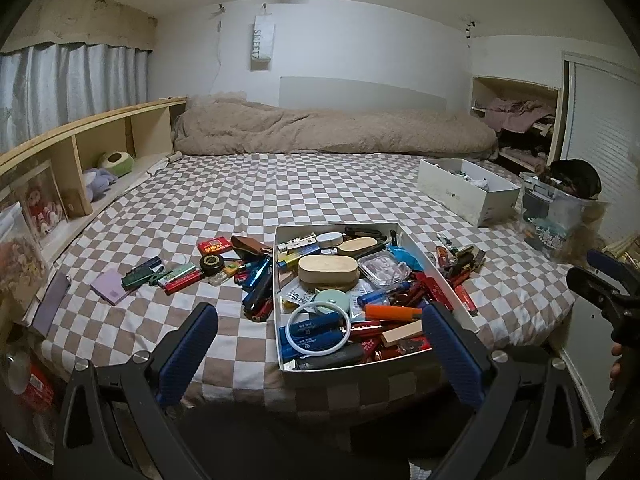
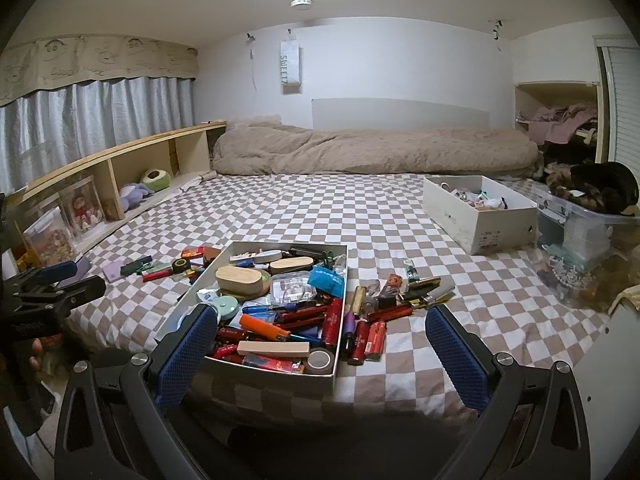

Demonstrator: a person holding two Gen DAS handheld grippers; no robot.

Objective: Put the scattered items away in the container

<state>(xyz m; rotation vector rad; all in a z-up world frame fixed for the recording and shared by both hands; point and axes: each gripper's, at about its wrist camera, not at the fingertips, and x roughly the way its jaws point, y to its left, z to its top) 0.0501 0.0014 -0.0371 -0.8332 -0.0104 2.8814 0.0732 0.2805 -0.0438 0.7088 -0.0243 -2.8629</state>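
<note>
Both hand-held grippers, left [image 1: 320, 336] and right [image 2: 320, 340], hang empty with fingers spread wide above the bed [image 1: 360, 184]. Just ahead sits the full white box [image 2: 340, 280]; loose lighters [image 2: 368, 336] lie beside it, ahead of the right one.

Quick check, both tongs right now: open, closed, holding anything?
Left tongs: open, holding nothing.
Right tongs: open, holding nothing.

Home bedroom — bed [image 1: 280, 184], duvet [image 1: 332, 130], curtains [image 1: 72, 80]
</note>
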